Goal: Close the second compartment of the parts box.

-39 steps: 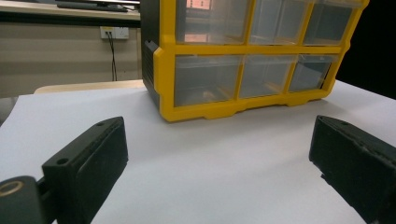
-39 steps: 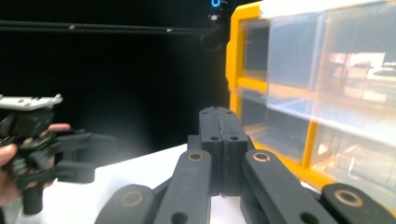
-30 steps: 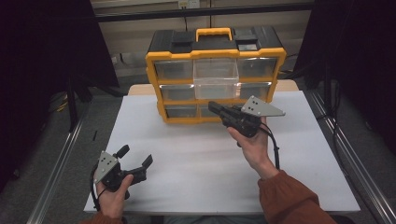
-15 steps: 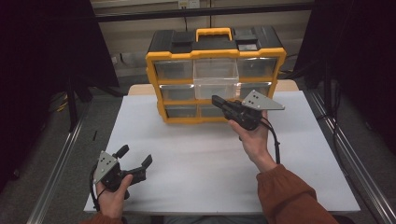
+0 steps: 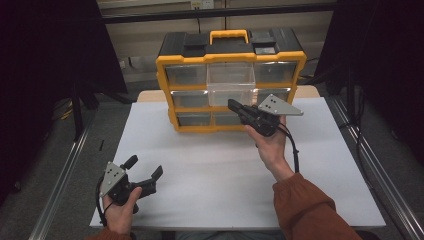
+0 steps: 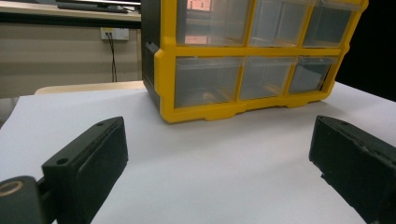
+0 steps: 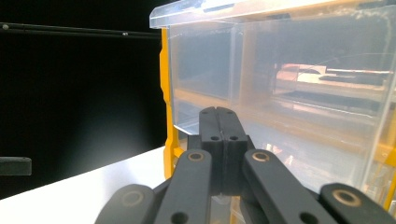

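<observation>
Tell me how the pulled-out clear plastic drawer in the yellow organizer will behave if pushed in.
The clear plastic drawer looks empty, so it is probably light and slides easily. Its thin walls may flex. The yellow organizer stands loose on the white table, so it might shift backward.

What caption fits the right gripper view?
Shut right claw pointing at a pulled-out clear drawer of the yellow drawer cabinet.

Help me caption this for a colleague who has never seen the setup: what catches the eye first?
A yellow-and-black drawer cabinet stands at the far edge of the white table, its top middle clear drawer pulled out. The right gripper, jaws shut, points at that drawer's front; the left gripper rests open near the front left corner.
</observation>
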`<state>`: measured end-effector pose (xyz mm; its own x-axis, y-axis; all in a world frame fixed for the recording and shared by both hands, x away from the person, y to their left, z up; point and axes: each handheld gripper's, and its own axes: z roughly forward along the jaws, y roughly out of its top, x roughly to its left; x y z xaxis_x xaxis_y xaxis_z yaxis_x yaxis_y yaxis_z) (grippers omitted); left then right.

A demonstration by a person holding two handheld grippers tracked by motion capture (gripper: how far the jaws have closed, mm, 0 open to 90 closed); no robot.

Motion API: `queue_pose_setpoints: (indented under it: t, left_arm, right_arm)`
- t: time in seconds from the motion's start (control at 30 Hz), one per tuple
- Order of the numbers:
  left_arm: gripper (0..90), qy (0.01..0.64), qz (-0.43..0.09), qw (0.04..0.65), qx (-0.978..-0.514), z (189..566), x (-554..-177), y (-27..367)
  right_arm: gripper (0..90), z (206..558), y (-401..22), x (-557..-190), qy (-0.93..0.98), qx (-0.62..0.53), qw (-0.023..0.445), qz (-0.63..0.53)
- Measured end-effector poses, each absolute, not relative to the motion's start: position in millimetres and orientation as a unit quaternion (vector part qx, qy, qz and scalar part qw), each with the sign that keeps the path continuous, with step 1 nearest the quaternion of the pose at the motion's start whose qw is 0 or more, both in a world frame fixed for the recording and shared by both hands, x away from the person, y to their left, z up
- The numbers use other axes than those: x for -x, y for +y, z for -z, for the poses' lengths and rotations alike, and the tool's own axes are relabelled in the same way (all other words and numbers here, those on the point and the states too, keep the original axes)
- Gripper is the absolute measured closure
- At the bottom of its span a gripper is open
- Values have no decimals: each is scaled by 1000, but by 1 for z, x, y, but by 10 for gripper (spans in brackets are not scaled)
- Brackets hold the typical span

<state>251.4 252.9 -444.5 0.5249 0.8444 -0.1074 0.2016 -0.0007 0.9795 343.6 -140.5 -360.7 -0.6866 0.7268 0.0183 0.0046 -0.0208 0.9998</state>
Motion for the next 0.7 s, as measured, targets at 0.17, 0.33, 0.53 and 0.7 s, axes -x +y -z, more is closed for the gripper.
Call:
queue_pose_setpoints:
  t: [0.17, 0.33, 0.53, 0.7]
  left_arm:
    - [46, 404, -276, 581, -650, 445, -251, 253]
    - [46, 409, -273, 586, -645, 445, -252, 253]
    - [46, 404, -279, 582, -648, 444, -251, 253]
    - [46, 403, -280, 580, -650, 444, -251, 253]
  right_arm:
    - [900, 360, -139, -347, 646, -285, 274, -654]
    - [900, 361, -139, -349, 642, -287, 273, -656]
    - [900, 360, -139, -350, 643, -290, 276, -653]
    - [900, 360, -141, -352, 640, -294, 279, -653]
